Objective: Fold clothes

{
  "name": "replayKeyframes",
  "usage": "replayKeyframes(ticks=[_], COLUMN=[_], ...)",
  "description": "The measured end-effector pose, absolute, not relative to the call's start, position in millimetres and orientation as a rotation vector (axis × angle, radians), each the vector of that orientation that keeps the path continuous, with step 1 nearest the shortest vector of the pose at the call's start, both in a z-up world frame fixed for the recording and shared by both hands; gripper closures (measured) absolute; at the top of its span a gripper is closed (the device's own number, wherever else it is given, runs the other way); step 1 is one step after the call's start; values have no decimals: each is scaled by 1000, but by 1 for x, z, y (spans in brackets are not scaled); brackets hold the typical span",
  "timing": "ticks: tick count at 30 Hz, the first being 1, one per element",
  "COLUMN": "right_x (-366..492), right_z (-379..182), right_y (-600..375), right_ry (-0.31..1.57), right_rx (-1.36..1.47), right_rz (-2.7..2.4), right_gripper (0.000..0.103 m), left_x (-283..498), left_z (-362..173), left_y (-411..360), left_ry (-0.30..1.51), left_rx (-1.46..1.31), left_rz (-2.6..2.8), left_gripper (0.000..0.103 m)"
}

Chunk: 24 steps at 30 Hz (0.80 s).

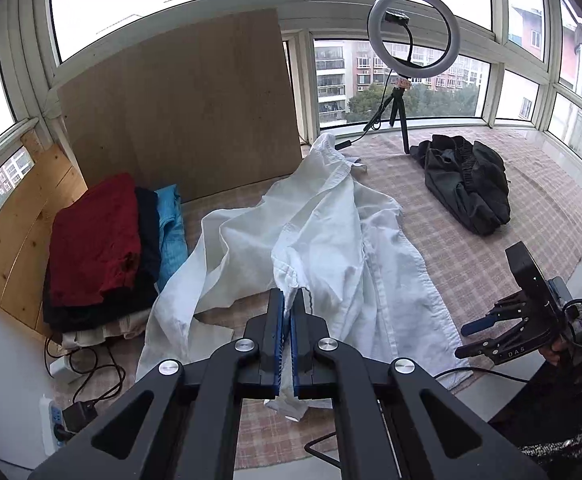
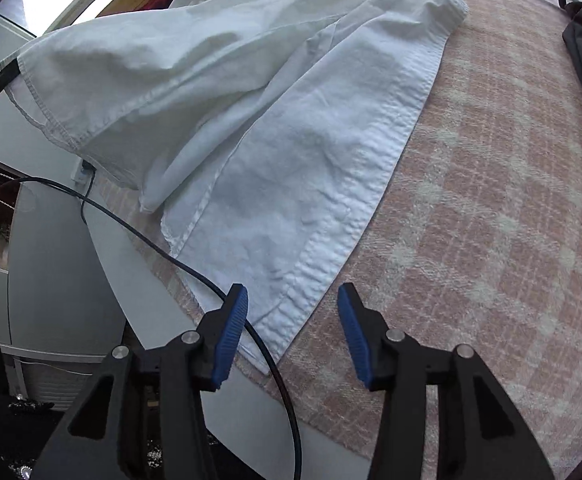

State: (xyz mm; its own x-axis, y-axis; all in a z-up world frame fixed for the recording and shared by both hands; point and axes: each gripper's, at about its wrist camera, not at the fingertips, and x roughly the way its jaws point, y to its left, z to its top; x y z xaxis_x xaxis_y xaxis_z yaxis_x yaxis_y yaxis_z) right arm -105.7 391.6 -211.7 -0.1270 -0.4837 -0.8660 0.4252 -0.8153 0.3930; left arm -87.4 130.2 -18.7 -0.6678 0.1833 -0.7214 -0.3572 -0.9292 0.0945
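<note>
A hem of the white shirt [image 1: 331, 232] is clenched in the left tongs [image 1: 287, 300] while its near corner is approached by the released right tongs [image 2: 293, 300], to be pinched next.

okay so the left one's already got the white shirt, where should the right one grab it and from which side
Probably the near hem corner of the white shirt, the one lying flat on the checked blanket. The open right hand-held gripper already hangs above that corner, so come straight down and pinch its edge. Keep clear of the black cable crossing there. The left hand-held gripper holds another edge.
</note>
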Motion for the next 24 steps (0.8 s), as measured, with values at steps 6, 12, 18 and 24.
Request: replayKeyframes(ticks=[6, 12, 18, 24], right_x=[-86, -106, -120, -128], right_z=[-210, -178, -130, -184], right_y=[361, 404, 449, 457], right_ry=[193, -128, -273, -284], right_rx=[1421, 1447, 1410, 1696], right_rz=[-2111, -2026, -2069, -1980], right_gripper=[95, 100, 100, 91], left_x=[-92, -92, -80, -71], left_z=[-15, 3, 10, 5], left_y=[122, 116, 132, 178], left_ry=[378, 410, 425, 432], left_rx=[-1040, -979, -929, -876], left_rz=[2575, 2575, 2532, 2461], left_gripper=[101, 101, 101, 101])
